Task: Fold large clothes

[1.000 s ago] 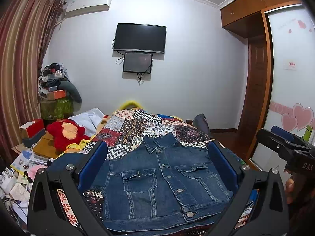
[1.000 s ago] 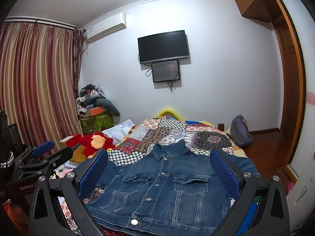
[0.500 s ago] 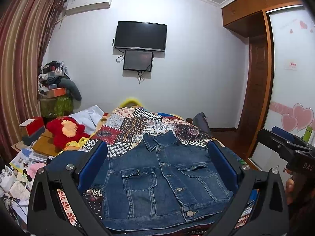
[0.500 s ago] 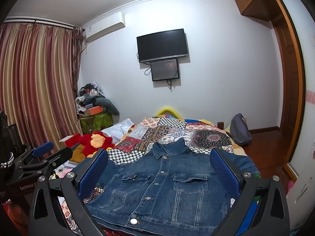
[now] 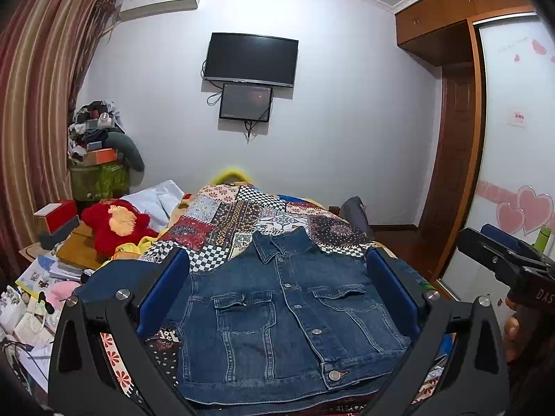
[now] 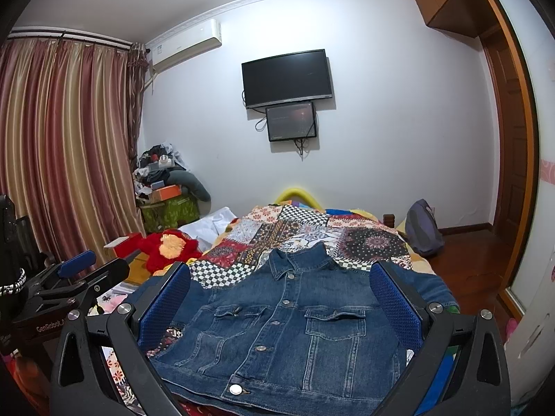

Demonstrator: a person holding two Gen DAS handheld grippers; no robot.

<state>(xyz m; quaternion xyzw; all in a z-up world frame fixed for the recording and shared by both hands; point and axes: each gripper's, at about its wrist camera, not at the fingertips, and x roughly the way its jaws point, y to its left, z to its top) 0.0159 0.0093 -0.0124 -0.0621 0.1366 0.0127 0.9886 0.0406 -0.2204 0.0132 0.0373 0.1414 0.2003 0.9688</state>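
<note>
The left gripper [image 5: 277,298] hung above the foot of the bed with its blue-padded fingers [image 5: 163,291] spread wide and nothing between them, framing a denim jacket [image 5: 277,312] across the lower centre of the left wrist view; the right gripper [image 6: 281,305] was held the same way, wide apart and empty, framing the same jacket in the right wrist view. Neither touched the cloth. The jacket lay buttoned and front-up on a patchwork quilt [image 5: 242,215], collar toward the far wall and hem toward the cameras, apparently spread flat so that it could be folded. One sleeve ran out past the left finger at lower left, the other past the right finger at lower right, which suggested the sleeves would be the first parts to bring in. Open quilt stretched beyond the collar toward mid-frame, giving room to work. The sides looked tighter: a red plush toy [image 5: 118,223] and stacked papers [image 5: 41,277] crowded the left edge of the bed at left of frame, while the right edge dropped to a wooden floor [image 6: 468,263] beside a grey backpack [image 6: 423,232]. A wall-mounted television [image 5: 250,59] hung at upper centre.
</note>
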